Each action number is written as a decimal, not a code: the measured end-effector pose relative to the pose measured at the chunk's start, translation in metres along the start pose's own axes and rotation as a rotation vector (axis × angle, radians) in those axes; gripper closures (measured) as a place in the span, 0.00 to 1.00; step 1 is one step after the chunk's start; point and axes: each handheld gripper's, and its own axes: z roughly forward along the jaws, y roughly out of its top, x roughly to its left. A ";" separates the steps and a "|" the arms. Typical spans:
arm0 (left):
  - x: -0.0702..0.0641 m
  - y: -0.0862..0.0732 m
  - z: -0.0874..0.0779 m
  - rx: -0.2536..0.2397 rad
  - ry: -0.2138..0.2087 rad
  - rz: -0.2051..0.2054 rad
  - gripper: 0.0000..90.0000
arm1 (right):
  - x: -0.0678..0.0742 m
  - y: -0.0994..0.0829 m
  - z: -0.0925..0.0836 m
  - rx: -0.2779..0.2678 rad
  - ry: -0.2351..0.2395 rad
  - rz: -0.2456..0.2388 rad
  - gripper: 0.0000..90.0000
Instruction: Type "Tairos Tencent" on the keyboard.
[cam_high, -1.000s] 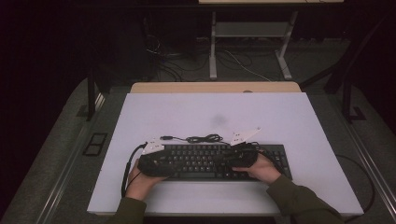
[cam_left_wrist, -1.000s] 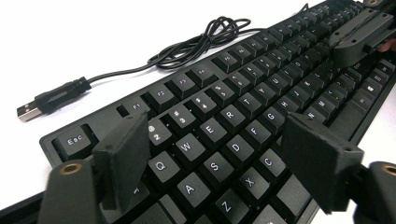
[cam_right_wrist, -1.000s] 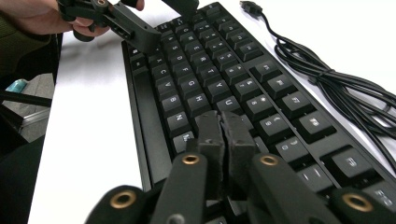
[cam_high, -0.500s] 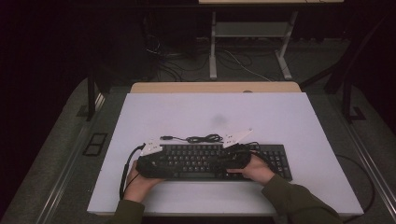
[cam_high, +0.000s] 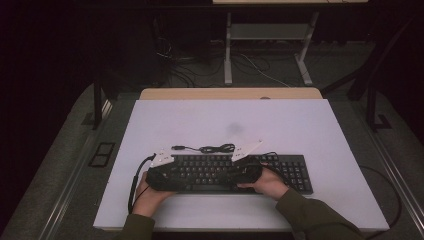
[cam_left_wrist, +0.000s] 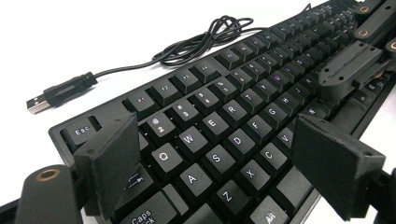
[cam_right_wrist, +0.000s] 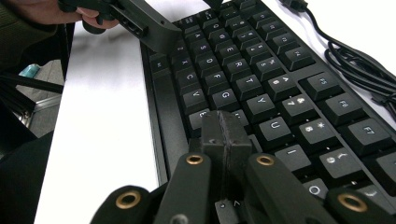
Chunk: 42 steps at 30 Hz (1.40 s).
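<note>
right gripper (cam_right_wrist: 223, 128) slid left along the flat black plastic keyboard (cam_high: 295, 172) since earlier frames — jaws pressed together over the middle keys, likely key-pressing; left gripper (cam_left_wrist: 233, 154) jaws spread over its left end.

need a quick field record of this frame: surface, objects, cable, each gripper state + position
surface: white table top
object: black keyboard, flat near the front edge
cable: coiled behind the keyboard, USB plug loose on the table
left gripper: open, over the keyboard's left end, jaws astride the Q/A/Z columns
right gripper: shut, empty, tip at the keys near H and J
hands: one on each gripper
</note>
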 end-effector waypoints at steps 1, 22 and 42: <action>0.000 0.000 0.000 0.001 0.000 0.001 0.17 | 0.000 0.000 0.001 0.001 0.002 -0.002 0.99; -0.001 0.001 0.001 -0.003 -0.001 0.005 0.17 | 0.003 0.002 0.009 0.043 -0.013 -0.004 0.99; -0.002 0.002 0.001 -0.009 -0.008 0.012 0.17 | 0.002 0.002 0.003 0.028 -0.029 0.004 0.99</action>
